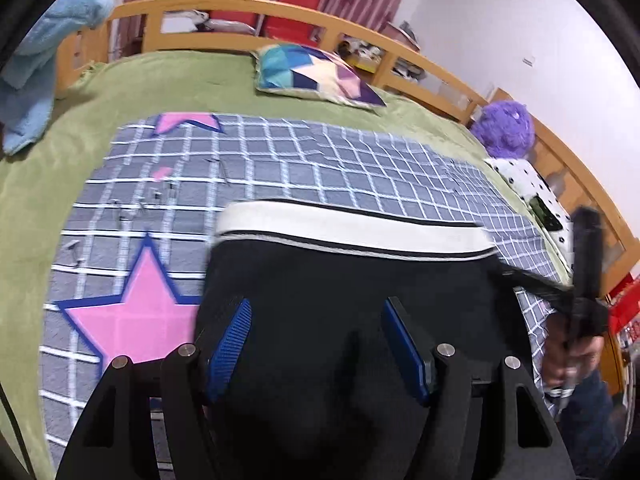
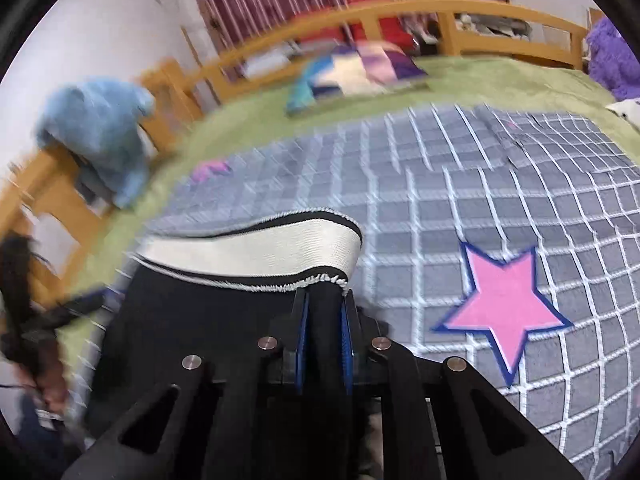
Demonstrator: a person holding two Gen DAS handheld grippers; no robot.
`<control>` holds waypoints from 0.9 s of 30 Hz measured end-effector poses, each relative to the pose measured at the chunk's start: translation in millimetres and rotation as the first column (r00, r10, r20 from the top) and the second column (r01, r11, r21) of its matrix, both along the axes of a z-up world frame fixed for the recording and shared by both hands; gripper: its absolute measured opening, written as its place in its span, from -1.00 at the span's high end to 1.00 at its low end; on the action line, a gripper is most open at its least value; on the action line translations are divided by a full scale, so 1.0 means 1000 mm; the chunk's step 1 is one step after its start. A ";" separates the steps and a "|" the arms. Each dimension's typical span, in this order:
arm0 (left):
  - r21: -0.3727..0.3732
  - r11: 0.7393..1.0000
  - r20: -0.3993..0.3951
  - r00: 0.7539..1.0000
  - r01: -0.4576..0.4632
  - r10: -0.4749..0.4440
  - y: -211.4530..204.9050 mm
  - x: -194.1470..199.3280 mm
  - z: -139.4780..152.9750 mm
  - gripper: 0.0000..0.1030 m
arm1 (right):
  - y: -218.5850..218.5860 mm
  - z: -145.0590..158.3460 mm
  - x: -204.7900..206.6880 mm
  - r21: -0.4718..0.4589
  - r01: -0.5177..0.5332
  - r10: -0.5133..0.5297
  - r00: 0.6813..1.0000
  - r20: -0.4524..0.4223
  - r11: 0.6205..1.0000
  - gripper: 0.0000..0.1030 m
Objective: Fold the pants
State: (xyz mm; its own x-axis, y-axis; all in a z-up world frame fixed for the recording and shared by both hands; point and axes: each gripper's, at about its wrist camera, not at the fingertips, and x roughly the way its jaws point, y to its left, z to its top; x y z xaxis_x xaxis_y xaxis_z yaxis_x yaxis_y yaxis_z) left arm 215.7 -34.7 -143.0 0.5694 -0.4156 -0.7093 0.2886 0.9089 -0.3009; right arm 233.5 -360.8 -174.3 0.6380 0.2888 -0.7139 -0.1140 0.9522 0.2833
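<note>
While the pants (image 1: 340,300) look like plain black knit, the waistband (image 1: 352,232) is the standout bit: a wide cream ribbed band with thin black stripes along both edges, a bit frayed where it bunches at the right gripper (image 2: 324,320). They lie on a grey blanket (image 1: 280,168) with a white grid and pink stars outlined in blue, spread over a fuzzy green bed cover (image 1: 168,80).

Left gripper (image 1: 316,340) sits over the black fabric with its blue textured pads (image 1: 232,344) spread wide apart, nothing pinched between them, pointing toward the waistband. Right gripper is clamped narrow on a fold of the pants just below the right end of the waistband, black cloth squeezed between the blue pads (image 2: 303,336). In the left wrist view that gripper shows at the far right edge with a strip of dark cloth stretched toward it, though it's blurry there.

Room-wise, the grid blanket runs open beyond the waistband and to the right of it around a pink star (image 2: 504,308). Further back sits a patchwork cushion (image 1: 316,76), then the wooden bed rail (image 1: 280,12). A blue fleece (image 2: 96,132) hangs over the rail on the left, and a purple fluffy toy (image 1: 504,128) sits at the right edge. The right wrist view is motion-smeared.
</note>
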 end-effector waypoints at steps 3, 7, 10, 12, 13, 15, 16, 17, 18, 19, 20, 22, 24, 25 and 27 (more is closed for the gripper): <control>0.067 0.998 -0.033 0.999 -0.008 0.010 -0.016 0.010 -0.020 -0.27 | -0.001 -0.009 0.005 -0.025 0.072 -0.072 0.997 -0.020 0.997 0.27; 0.104 0.994 -0.031 0.999 -0.026 0.029 -0.011 0.001 -0.022 -0.27 | 0.009 0.025 -0.027 -0.077 0.105 -0.102 0.994 0.045 0.991 0.34; 0.070 0.997 -0.046 0.999 -0.026 0.030 0.007 -0.027 -0.013 -0.27 | 0.034 0.038 -0.065 -0.126 0.028 -0.015 0.994 0.105 0.992 0.34; 0.053 0.999 -0.036 0.999 -0.009 0.011 0.017 -0.057 -0.014 -0.27 | 0.054 0.028 -0.094 -0.154 -0.056 0.071 0.993 0.096 0.987 0.34; 0.057 0.998 -0.031 1.000 -0.004 0.005 0.019 -0.075 -0.020 -0.27 | 0.061 0.019 -0.102 -0.170 -0.078 0.093 0.993 0.079 0.982 0.35; 0.125 0.992 -0.030 1.000 0.010 -0.006 0.013 -0.092 -0.035 -0.27 | 0.070 -0.004 -0.114 -0.221 -0.091 0.101 0.994 0.035 0.971 0.33; 0.194 0.981 -0.013 1.000 0.006 -0.004 0.008 -0.101 -0.043 -0.27 | 0.074 -0.011 -0.125 -0.257 -0.065 0.089 0.993 0.082 0.964 0.33; 0.254 0.967 0.023 1.000 -0.011 0.005 0.004 -0.111 -0.047 -0.29 | 0.076 -0.012 -0.132 -0.276 -0.057 0.087 0.991 0.100 0.959 0.33; 0.275 0.961 0.058 0.998 -0.019 0.003 0.002 -0.121 -0.048 -0.29 | 0.076 -0.012 -0.138 -0.284 -0.052 0.084 0.991 0.103 0.957 0.33; 0.271 0.962 0.063 0.998 -0.016 -0.001 0.003 -0.127 -0.046 -0.32 | 0.076 -0.011 -0.144 -0.267 -0.042 0.071 0.992 0.100 0.963 0.34; 0.260 0.966 0.054 0.999 -0.010 -0.004 0.005 -0.131 -0.043 -0.34 | 0.074 -0.011 -0.149 -0.251 -0.035 0.061 0.994 0.095 0.967 0.34; 0.235 0.972 0.037 0.999 -0.011 0.002 0.011 -0.136 -0.042 -0.34 | 0.070 -0.013 -0.160 -0.233 -0.023 0.046 0.995 0.090 0.972 0.34; 0.196 0.980 0.000 1.000 -0.016 0.016 0.020 -0.137 -0.044 -0.34 | 0.069 -0.014 -0.170 -0.237 -0.013 0.037 0.995 0.094 0.971 0.33; 0.175 0.984 -0.013 0.999 -0.027 0.030 0.024 -0.138 -0.045 -0.34 | 0.068 -0.018 -0.174 -0.232 -0.006 0.027 0.996 0.090 0.973 0.34; 0.159 0.986 -0.022 0.998 -0.048 0.052 0.029 -0.141 -0.043 -0.34 | 0.067 -0.020 -0.181 -0.212 0.006 0.009 0.998 0.069 0.977 0.34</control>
